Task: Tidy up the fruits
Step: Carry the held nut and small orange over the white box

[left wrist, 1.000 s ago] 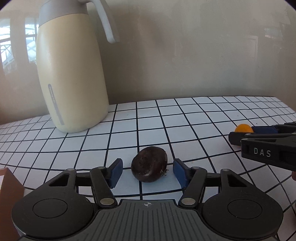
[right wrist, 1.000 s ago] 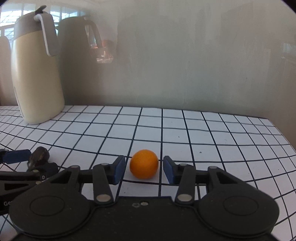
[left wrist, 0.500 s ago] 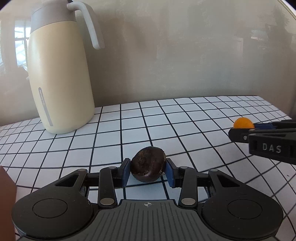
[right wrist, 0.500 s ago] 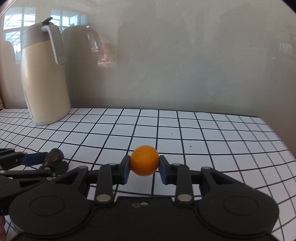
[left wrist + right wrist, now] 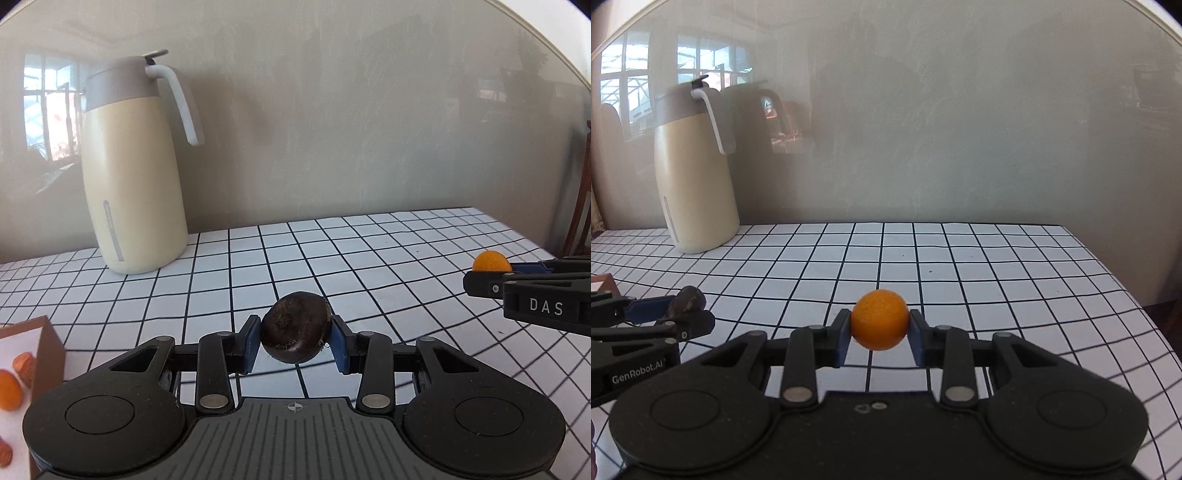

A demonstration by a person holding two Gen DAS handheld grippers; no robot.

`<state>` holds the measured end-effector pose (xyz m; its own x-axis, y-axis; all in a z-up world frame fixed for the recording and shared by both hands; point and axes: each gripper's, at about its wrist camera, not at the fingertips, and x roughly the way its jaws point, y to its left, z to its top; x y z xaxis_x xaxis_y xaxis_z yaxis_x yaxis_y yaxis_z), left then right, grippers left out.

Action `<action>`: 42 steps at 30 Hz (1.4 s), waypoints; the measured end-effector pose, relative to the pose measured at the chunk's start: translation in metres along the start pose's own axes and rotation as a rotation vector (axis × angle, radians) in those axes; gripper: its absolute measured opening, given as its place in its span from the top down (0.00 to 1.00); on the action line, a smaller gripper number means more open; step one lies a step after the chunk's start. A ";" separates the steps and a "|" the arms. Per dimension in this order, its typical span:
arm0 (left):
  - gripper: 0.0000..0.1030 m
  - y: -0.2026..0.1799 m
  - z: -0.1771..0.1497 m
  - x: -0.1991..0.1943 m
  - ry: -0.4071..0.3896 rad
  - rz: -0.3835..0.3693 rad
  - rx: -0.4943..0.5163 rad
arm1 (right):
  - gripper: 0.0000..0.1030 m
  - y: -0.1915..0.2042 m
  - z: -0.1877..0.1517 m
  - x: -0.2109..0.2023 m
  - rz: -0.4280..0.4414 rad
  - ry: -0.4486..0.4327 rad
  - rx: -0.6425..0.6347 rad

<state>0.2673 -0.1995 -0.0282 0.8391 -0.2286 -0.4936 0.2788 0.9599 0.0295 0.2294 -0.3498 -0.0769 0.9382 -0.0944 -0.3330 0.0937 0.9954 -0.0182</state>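
The dark brown fruit (image 5: 295, 329), low at frame centre, sits pinched in the left gripper (image 5: 295, 343) and the orange (image 5: 879, 319) in the right gripper (image 5: 879, 338), both seemingly lifted off the table (image 5: 997, 266), probably bound for the box (image 5: 48, 350) at lower left.

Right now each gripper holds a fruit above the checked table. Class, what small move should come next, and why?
Probably carry the left gripper left toward the brown box. It is shut on the dark brown fruit, already off the table, and the box beside it holds orange pieces. The right gripper, shut on the orange fruit, could follow.
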 end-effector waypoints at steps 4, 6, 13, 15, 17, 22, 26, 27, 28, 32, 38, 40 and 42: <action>0.61 0.002 -0.004 -0.023 -0.019 -0.002 -0.006 | 0.77 0.005 -0.006 -0.020 -0.003 -0.016 -0.001; 0.61 0.003 -0.006 -0.034 -0.027 -0.001 -0.002 | 0.77 0.008 -0.009 -0.029 -0.003 -0.021 0.002; 0.61 0.013 -0.015 -0.067 -0.049 0.014 -0.012 | 0.77 0.017 -0.020 -0.056 -0.011 -0.041 0.003; 0.61 0.015 -0.020 -0.076 -0.052 0.018 -0.014 | 0.77 0.020 -0.023 -0.062 -0.010 -0.045 -0.003; 0.61 0.018 -0.024 -0.085 -0.060 0.021 -0.017 | 0.77 0.023 -0.025 -0.069 -0.004 -0.058 -0.013; 0.61 0.027 -0.027 -0.106 -0.083 0.034 -0.017 | 0.77 0.036 -0.027 -0.081 0.011 -0.079 -0.035; 0.61 0.035 -0.031 -0.124 -0.102 0.048 -0.009 | 0.77 0.047 -0.026 -0.091 0.024 -0.102 -0.042; 0.61 0.037 -0.032 -0.128 -0.104 0.052 -0.008 | 0.77 0.049 -0.027 -0.093 0.028 -0.109 -0.044; 0.61 0.039 -0.034 -0.132 -0.107 0.054 -0.007 | 0.77 0.051 -0.027 -0.095 0.033 -0.114 -0.045; 0.61 0.051 -0.040 -0.145 -0.116 0.077 -0.003 | 0.77 0.061 -0.027 -0.102 0.046 -0.138 -0.058; 0.61 0.067 -0.045 -0.159 -0.135 0.119 -0.008 | 0.77 0.076 -0.028 -0.104 0.073 -0.149 -0.073; 0.61 0.072 -0.046 -0.162 -0.136 0.127 -0.008 | 0.77 0.082 -0.027 -0.104 0.081 -0.152 -0.074; 0.61 0.078 -0.048 -0.166 -0.138 0.135 -0.011 | 0.77 0.088 -0.026 -0.105 0.090 -0.159 -0.081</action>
<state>0.1268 -0.0792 0.0146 0.9249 -0.1169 -0.3619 0.1548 0.9849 0.0777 0.1303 -0.2517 -0.0678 0.9830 0.0004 -0.1835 -0.0139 0.9973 -0.0726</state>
